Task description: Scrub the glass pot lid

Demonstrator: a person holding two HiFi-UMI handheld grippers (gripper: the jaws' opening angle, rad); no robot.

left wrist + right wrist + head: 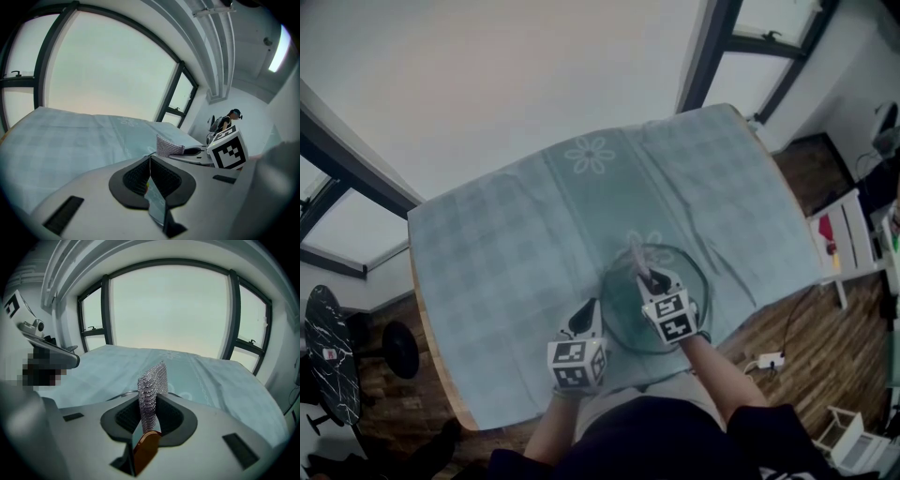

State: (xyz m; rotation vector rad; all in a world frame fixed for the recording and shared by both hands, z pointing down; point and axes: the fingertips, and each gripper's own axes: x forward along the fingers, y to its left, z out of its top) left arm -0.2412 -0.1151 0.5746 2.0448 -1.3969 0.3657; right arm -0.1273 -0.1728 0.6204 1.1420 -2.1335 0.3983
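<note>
- Glass pot lid [696, 279] lies flat on the teal checked cloth [506, 244] that covers the bench [434, 352], close to the near edge and right of centre.
- Right tool [654, 279] hangs over the lid's middle. Its jaws are clamped on a strip of silver mesh scrubber [152, 380], which sticks out past the tips.
- Whether the scrubber touches the glass cannot be told.
- Left tool [581, 324] sits just left of the lid's rim, jaws pressed together with nothing between them.
- Black-and-white square markers [572, 364] cover each tool's cube.
- White flower prints [591, 155] dot the cloth.
</note>
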